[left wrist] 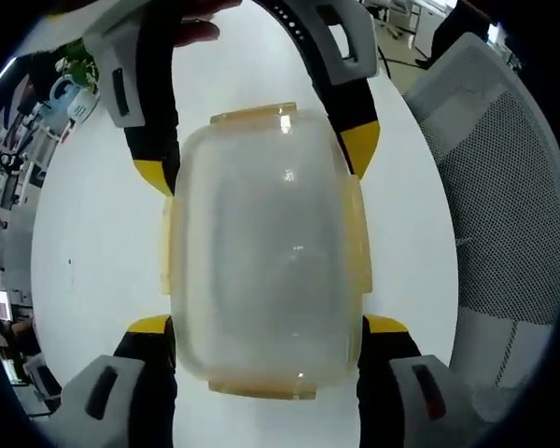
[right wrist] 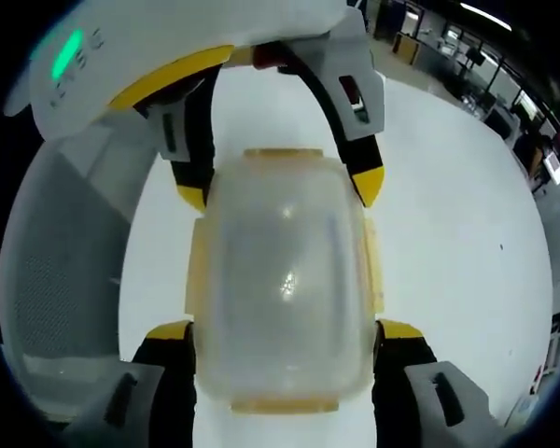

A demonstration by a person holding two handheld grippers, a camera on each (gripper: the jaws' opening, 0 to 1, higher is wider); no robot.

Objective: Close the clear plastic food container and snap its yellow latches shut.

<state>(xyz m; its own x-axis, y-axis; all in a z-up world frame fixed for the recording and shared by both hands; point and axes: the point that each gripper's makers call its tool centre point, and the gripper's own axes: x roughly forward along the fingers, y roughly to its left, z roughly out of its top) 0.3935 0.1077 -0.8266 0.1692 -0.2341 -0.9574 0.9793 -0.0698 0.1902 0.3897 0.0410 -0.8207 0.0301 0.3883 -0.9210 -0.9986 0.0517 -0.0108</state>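
The clear plastic food container (left wrist: 266, 247) sits in the middle of a white table (left wrist: 93, 243), with its lid on top. Its yellow latches (left wrist: 359, 238) lie flat along the sides — one on each long side and one at each end.

In the left gripper view, the left gripper (left wrist: 266, 331) has its two yellow-tipped jaws spread wide, one on each side of the near end of the box, right beside it. The right gripper (left wrist: 261, 154) reaches in from the far side, and its jaws sit apart around the far end of the box.

In the right gripper view, the same is seen from the other side — the right gripper (right wrist: 285, 331) near, the left gripper (right wrist: 280, 182) far.

A grey mesh chair (left wrist: 504, 205) stands just beside the table. Far off are desks and a green plant (left wrist: 75, 65).
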